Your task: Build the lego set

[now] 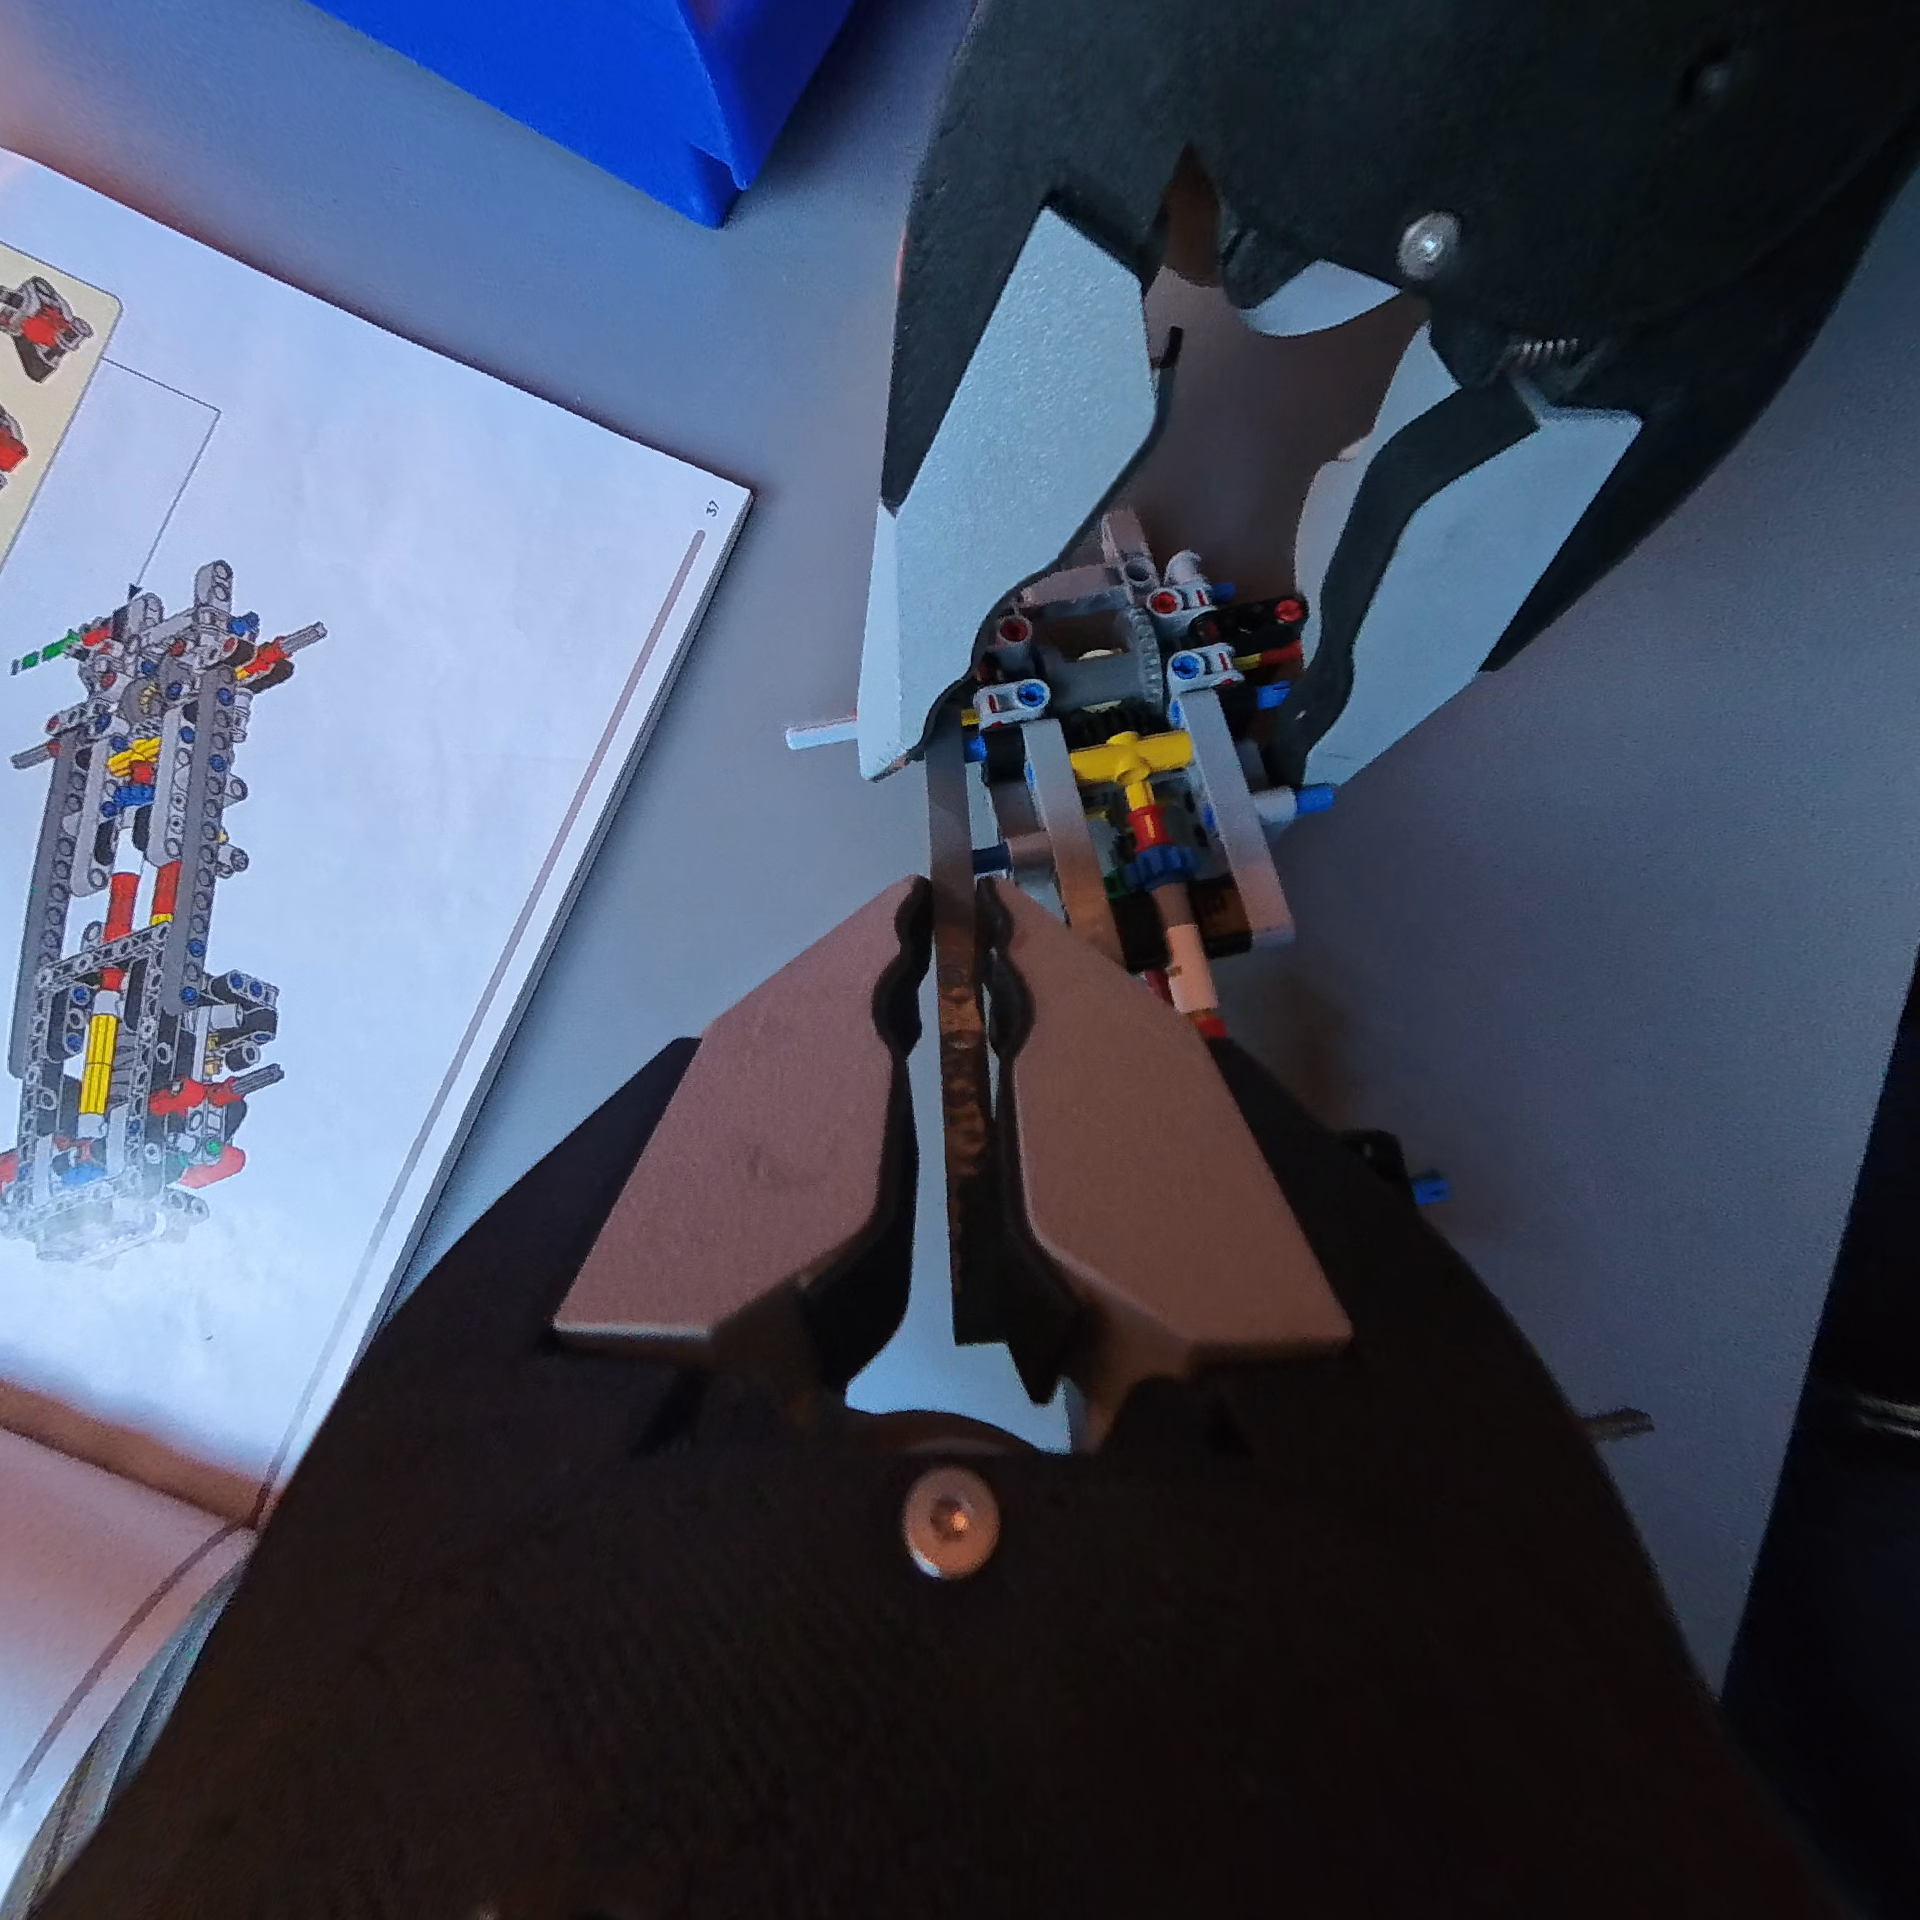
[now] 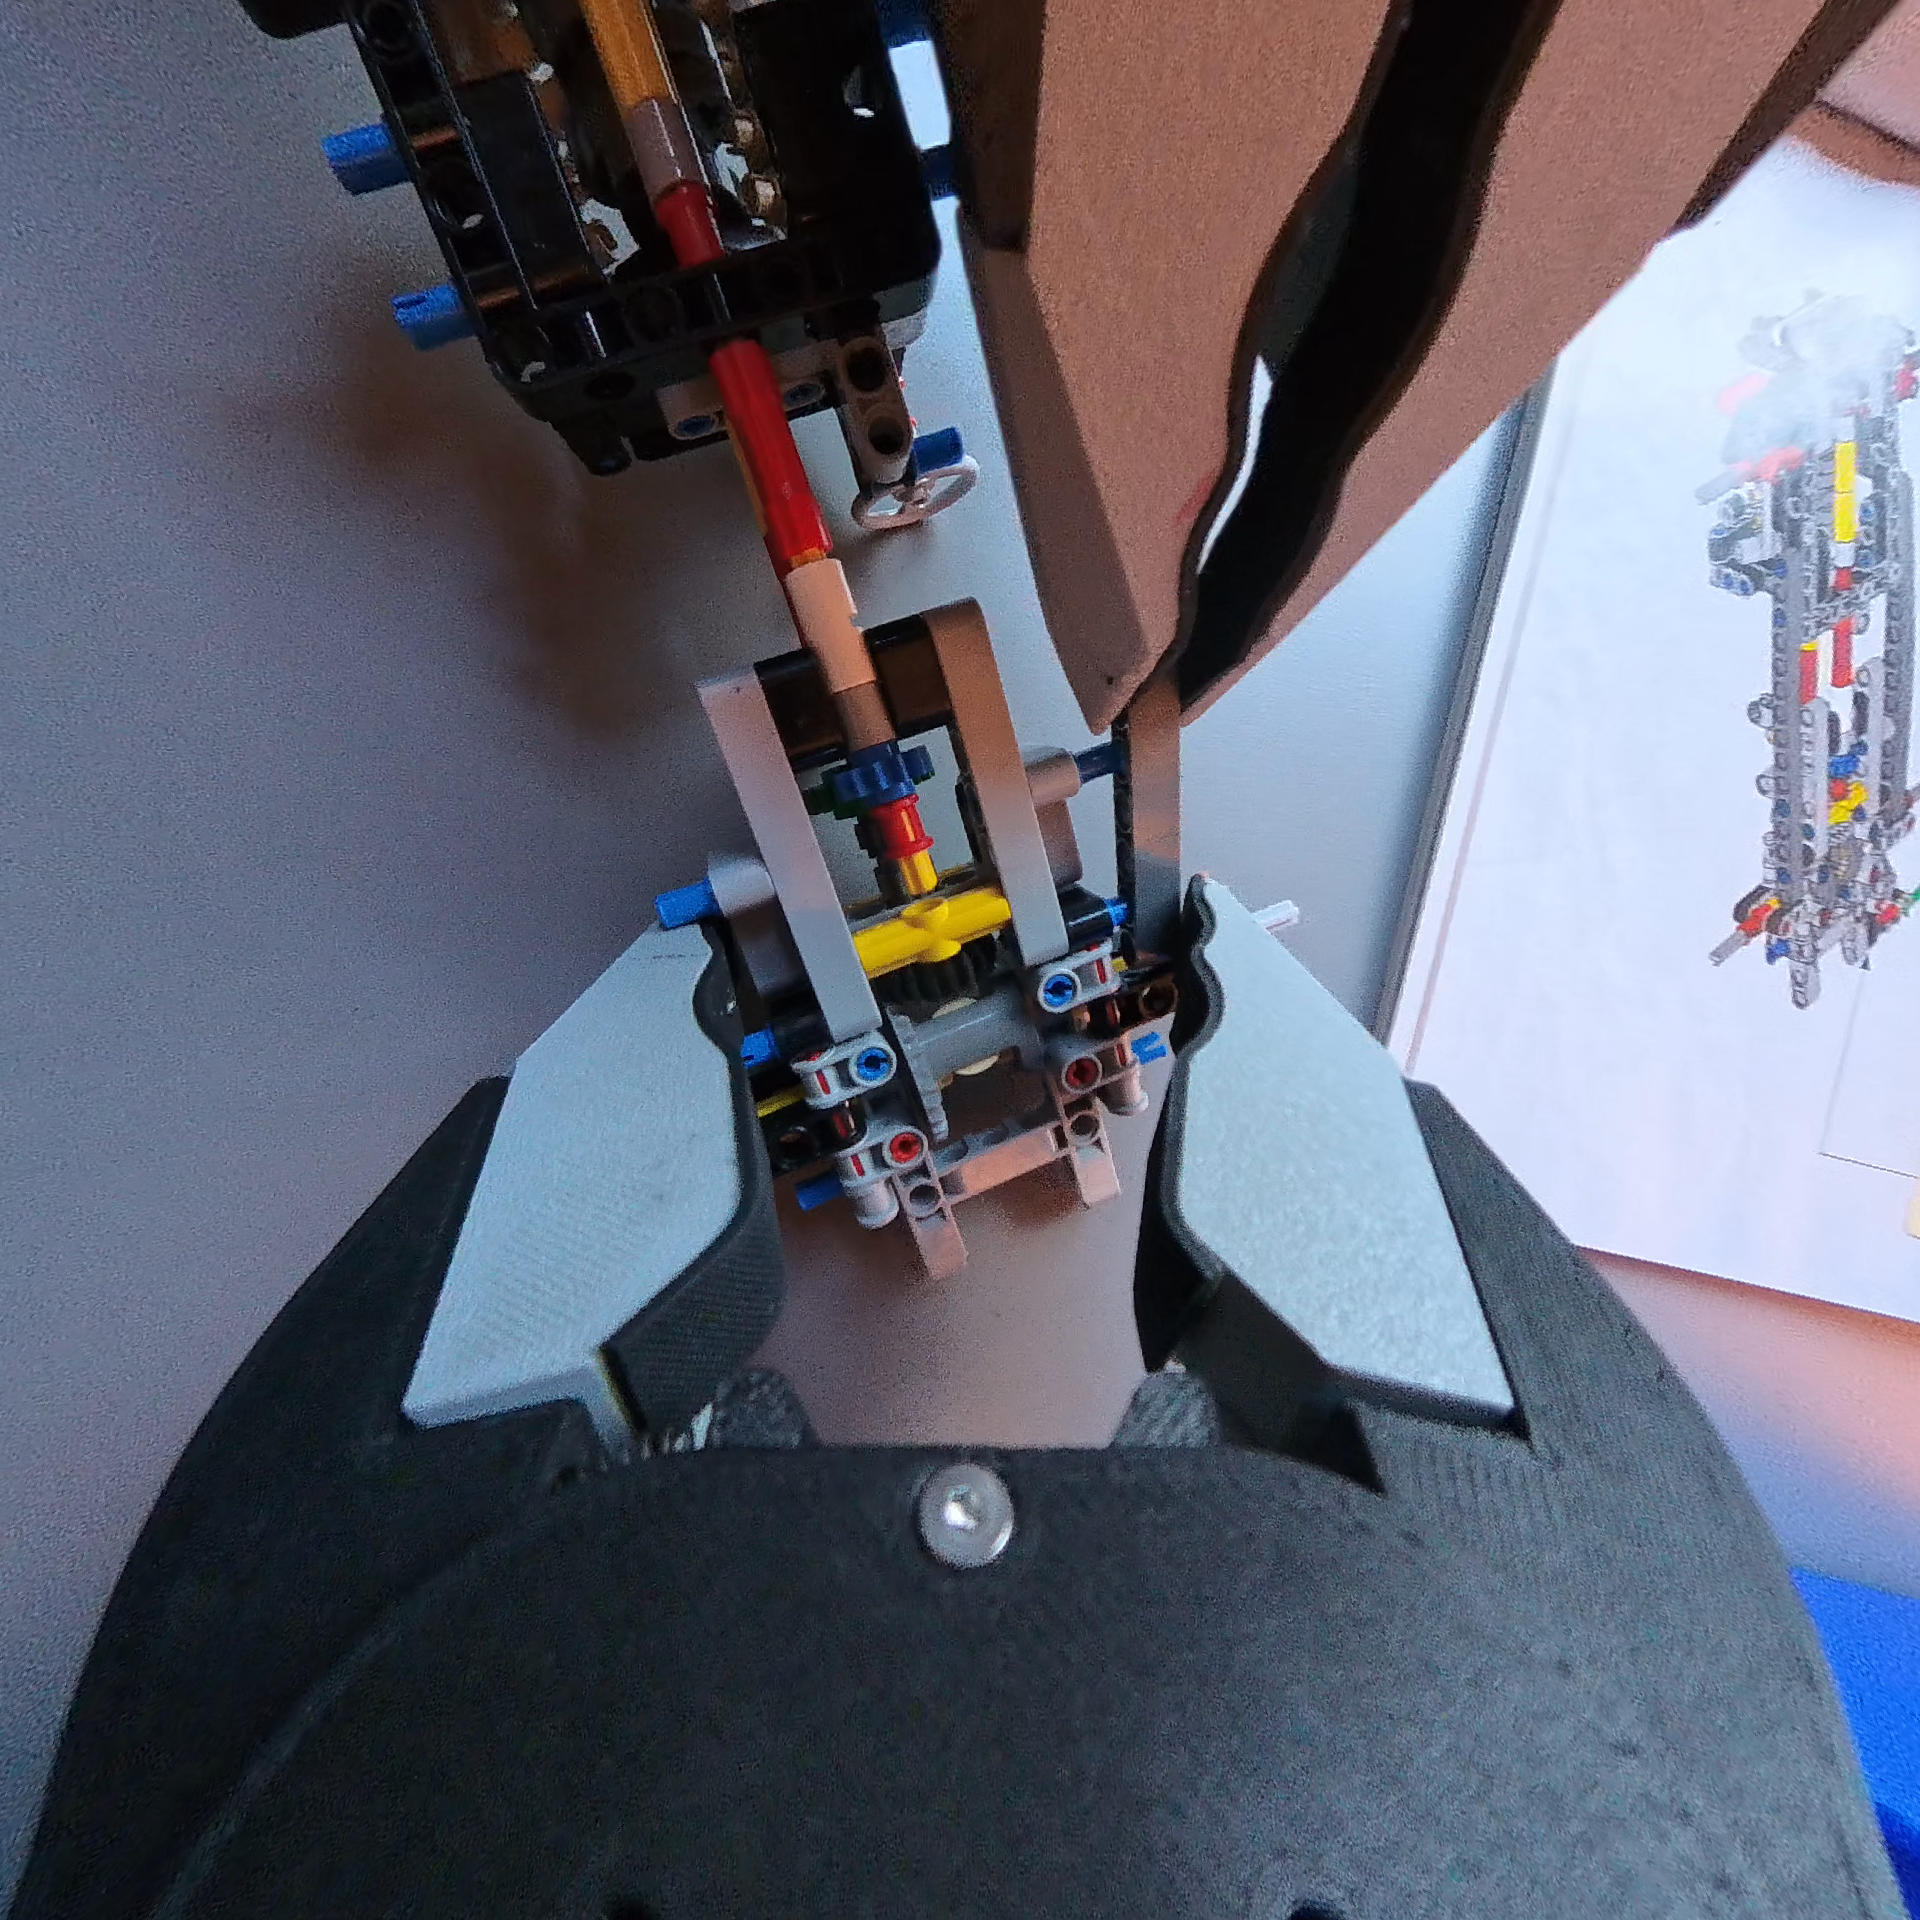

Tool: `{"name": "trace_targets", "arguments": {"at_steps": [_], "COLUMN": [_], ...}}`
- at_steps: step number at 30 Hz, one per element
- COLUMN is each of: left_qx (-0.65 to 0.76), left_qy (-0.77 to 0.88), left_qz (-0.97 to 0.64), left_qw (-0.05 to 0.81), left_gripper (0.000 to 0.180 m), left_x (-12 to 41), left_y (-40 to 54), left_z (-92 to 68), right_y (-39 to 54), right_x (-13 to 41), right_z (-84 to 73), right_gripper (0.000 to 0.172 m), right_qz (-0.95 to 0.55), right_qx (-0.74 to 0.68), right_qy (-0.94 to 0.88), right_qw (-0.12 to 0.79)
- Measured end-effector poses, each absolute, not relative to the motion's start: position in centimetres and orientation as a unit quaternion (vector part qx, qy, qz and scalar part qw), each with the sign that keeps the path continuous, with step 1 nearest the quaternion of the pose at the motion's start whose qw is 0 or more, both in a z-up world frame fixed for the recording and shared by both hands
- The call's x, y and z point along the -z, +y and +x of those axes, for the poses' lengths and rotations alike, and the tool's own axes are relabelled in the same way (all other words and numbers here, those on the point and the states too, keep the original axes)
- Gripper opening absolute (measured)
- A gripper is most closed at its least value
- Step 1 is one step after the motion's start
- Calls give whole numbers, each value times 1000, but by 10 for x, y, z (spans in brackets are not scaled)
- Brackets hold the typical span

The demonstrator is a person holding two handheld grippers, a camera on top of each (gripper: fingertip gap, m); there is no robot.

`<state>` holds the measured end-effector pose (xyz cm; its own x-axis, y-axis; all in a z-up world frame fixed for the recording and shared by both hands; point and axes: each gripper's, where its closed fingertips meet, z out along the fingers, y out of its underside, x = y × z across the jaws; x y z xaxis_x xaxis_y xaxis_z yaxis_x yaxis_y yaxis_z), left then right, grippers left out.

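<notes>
With my left gripper (image 1: pixel 951 894) jaws nearly closed, pinching the long grey beam (image 1: pixel 948 821), and my right gripper (image 2: pixel 951 977) clamped wide across the brick chassis (image 2: pixel 935 997) on the counter (image 2: pixel 312 727), I judge steady alignment essential.

A hobby desk: grey tabletop (image 1: pixel 665 312), open instruction booklet (image 1: pixel 395 831), blue bin (image 1: pixel 623 94).

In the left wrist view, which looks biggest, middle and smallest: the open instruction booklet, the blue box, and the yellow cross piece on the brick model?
As they look in that view:
1. Instruction booklet, by far the largest.
2. Blue box, only a corner shows, so its real size is unsure.
3. Yellow cross piece, smallest.
</notes>
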<state>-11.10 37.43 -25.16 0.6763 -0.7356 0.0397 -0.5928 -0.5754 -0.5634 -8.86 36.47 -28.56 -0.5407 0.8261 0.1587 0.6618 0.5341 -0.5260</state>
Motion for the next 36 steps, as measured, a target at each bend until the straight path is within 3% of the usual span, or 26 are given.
{"name": "trace_targets", "arguments": {"at_steps": [9,21,25,36], "left_qx": [157,191,210,231], "left_qy": [396,392,386,366], "left_qz": [-871,-863,-859,-855], "left_qw": [246,254,261,286], "left_gripper": [15,7,6,6], "left_x": [244,242,243,243], "left_y": [364,351,348,345], "left_z": [-123,-137,-139,-136], "right_y": [364,365,344,328], "right_x": [285,271,259,254], "right_z": [-87,-85,-91,-106], "right_gripper": [83,80,90,92], "right_qz": [-434,-421,-404,-391], "right_qx": [-208,-191,-239,-266], "right_qy": [-851,-854,-855,-857], "right_qw": [210,236,221,203]}}
